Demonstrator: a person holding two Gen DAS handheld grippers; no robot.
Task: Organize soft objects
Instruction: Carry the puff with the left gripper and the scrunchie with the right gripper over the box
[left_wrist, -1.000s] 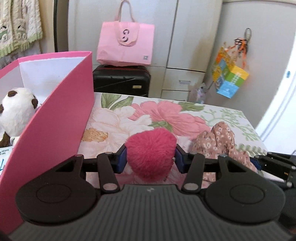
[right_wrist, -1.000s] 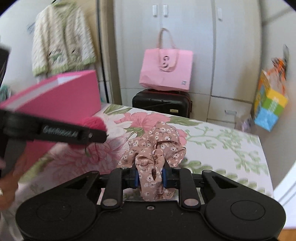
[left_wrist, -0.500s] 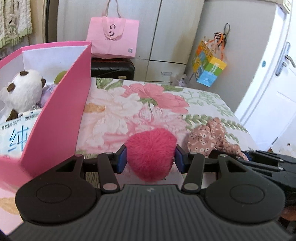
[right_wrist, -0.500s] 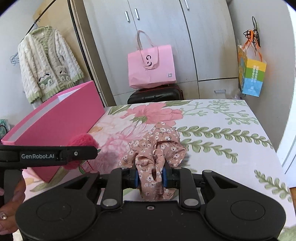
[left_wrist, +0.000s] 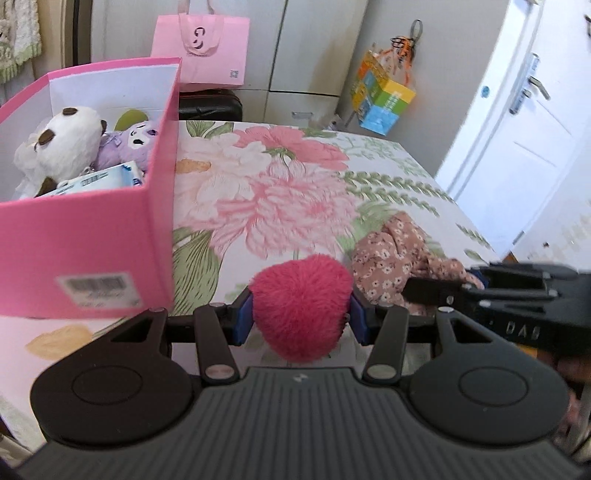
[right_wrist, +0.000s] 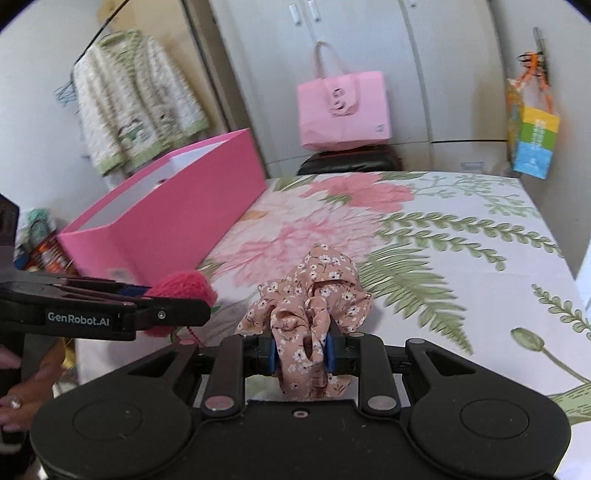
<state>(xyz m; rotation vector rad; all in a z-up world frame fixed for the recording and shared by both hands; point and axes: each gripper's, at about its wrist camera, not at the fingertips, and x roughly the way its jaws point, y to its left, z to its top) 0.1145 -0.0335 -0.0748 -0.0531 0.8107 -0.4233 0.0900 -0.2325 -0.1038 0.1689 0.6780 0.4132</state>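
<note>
In the left wrist view my left gripper (left_wrist: 301, 314) is shut on a fluffy pink pompom (left_wrist: 301, 291), held above the flowered cloth (left_wrist: 280, 192). Beside it to the right, my right gripper (right_wrist: 303, 354) pinches a pink floral scrunchie (right_wrist: 314, 291) between its blue pads; its jaws are opening slightly, with the fabric still gripped. The scrunchie (left_wrist: 391, 254) hangs down onto the cloth. A pink box (left_wrist: 85, 240) stands to the left, open at the top, holding a white panda plush (left_wrist: 59, 144), a purple plush (left_wrist: 129, 144) and a tissue pack (left_wrist: 107, 179).
A pink tote bag (right_wrist: 343, 107) sits on a black suitcase (right_wrist: 351, 160) beyond the far edge, in front of white cupboards. A colourful bag (right_wrist: 533, 144) hangs at the right. A knitted cardigan (right_wrist: 136, 103) hangs at the left. A white door (left_wrist: 524, 122) is on the right.
Both grippers have drawn back from the far edge with their objects. The inside of the pink box has come into the left wrist view, showing the plush toys.
</note>
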